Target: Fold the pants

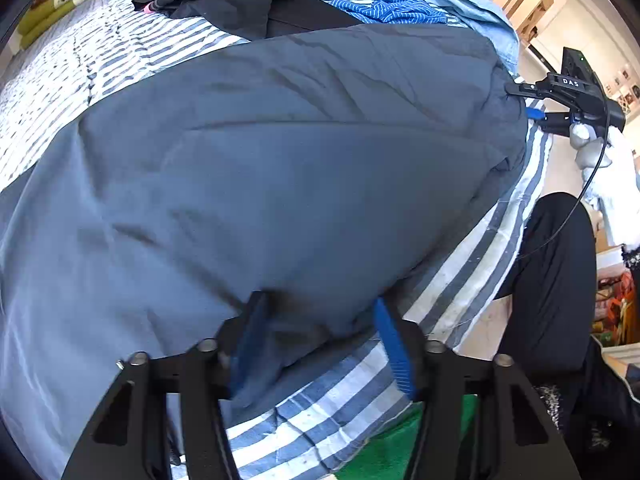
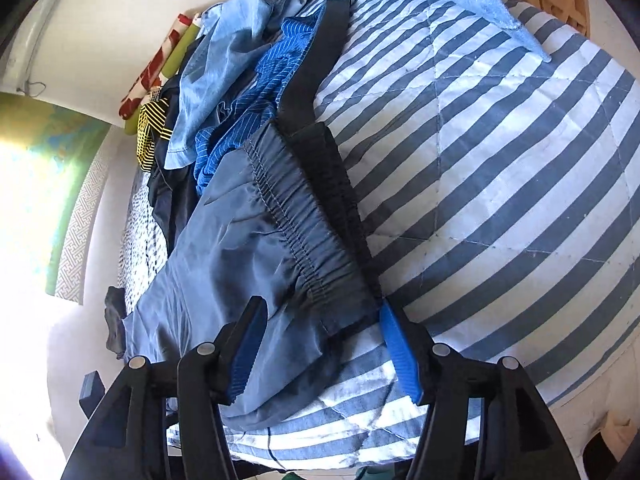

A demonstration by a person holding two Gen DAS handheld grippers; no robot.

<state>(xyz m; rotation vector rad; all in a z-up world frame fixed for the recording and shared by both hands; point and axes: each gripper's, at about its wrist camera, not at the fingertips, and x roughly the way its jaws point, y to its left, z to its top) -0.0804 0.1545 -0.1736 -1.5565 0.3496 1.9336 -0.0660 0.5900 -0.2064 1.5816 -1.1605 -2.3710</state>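
Grey-blue pants (image 1: pixel 280 168) lie spread across the striped bed cover (image 1: pixel 460 280). In the left wrist view my left gripper (image 1: pixel 320 340) points down at their near edge. Its jaws stand apart with a bulge of the fabric between the blue pads (image 1: pixel 394 348), and no pinch shows. My right gripper (image 1: pixel 524 102) shows at the far right end of the pants. In the right wrist view the right gripper (image 2: pixel 322 344) is open over the corner of the elastic waistband (image 2: pixel 296 232). That corner lies loose between its pads (image 2: pixel 400 352).
A pile of clothes sits at the far side: a black garment (image 1: pixel 248 4), a blue striped one (image 1: pixel 400 8) and a light blue shirt (image 2: pixel 224 60). A black strip of cloth (image 2: pixel 320 148) lies beside the waistband. A person's black-clad leg (image 1: pixel 556 272) stands by the bed edge.
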